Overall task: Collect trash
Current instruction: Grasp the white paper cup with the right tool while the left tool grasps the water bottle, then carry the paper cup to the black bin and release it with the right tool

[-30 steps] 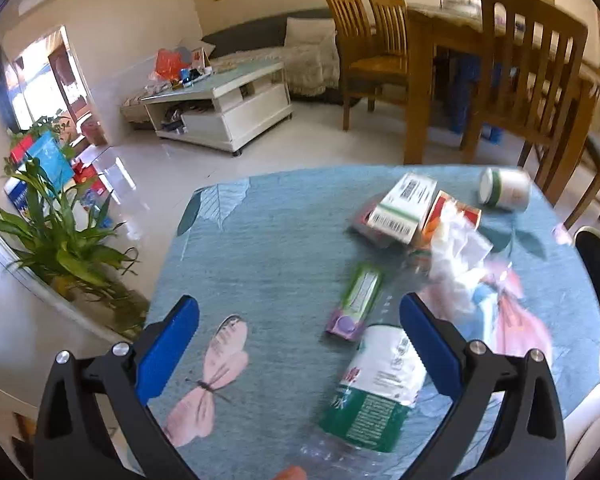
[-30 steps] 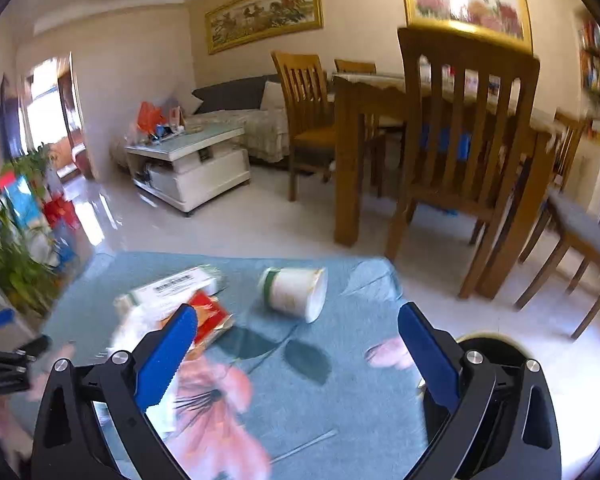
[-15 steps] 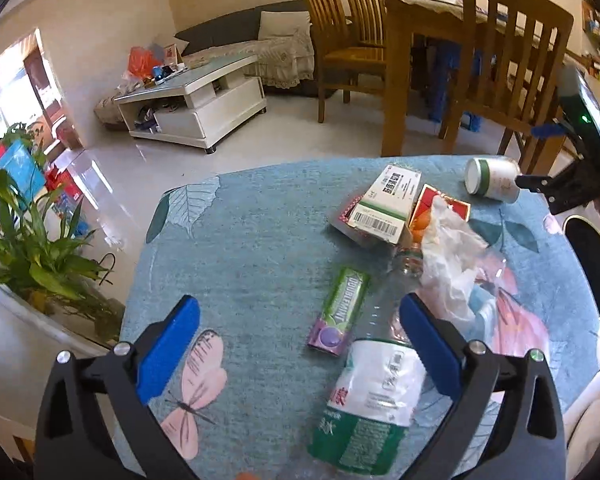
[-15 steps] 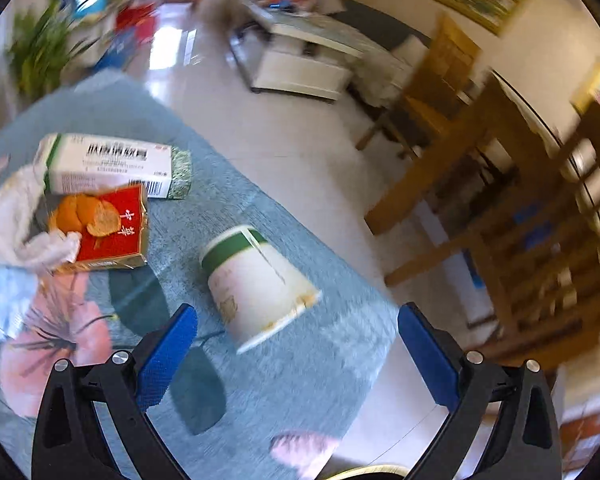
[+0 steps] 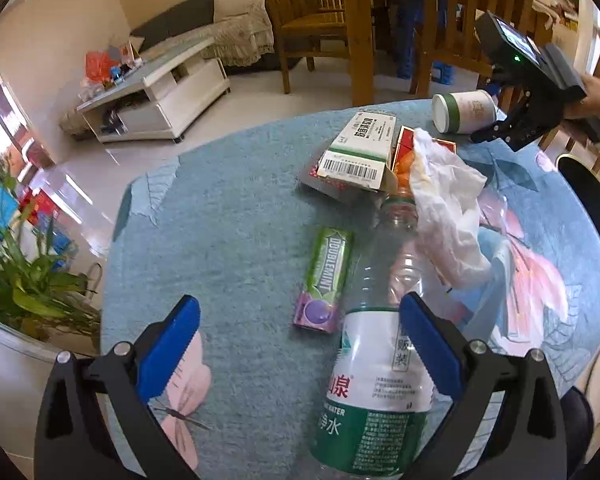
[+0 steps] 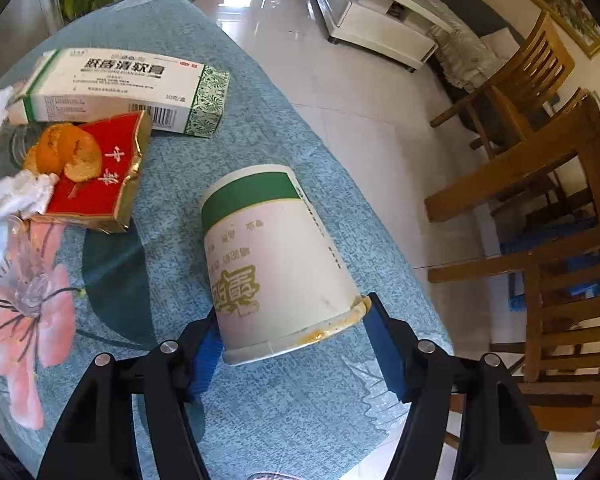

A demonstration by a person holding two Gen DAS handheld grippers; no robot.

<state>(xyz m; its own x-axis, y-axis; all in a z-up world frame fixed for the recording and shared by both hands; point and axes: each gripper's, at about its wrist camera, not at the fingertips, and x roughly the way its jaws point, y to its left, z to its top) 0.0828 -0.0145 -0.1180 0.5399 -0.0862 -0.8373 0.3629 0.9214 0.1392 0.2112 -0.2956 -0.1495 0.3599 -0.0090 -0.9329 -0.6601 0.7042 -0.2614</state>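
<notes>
**Right gripper straddling the tipped paper cup, left gripper hanging open over the water bottle**

The right gripper [image 6: 290,334] is sitting with its blue pads on either side of the rim end of a paper cup [image 6: 274,258] that is lying on its side near the edge of the blue floral tablecloth [image 6: 260,128]. Its jaws are standing about as wide as the cup's mouth; the pads look to be at or just beside the rim, but whether they are pressing on it cannot be told. In the left wrist view the same gripper [image 5: 496,130] is showing at the far side of the table, right beside the cup [image 5: 464,112].

The left gripper [image 5: 298,330] is hanging with its jaws spread wide and holding nothing. A clear plastic water bottle [image 5: 380,360] is lying partly between its fingers, close to the right pad. Just beside the bottle a Doublemint gum pack [image 5: 326,280] is lying flat. Crumpled white tissue [image 5: 446,216] is draping over the bottle's neck. Farther off, a white medicine box [image 5: 358,150] is resting next to a red packet [image 6: 96,184] with orange peel [image 6: 70,156] on top.
</notes>
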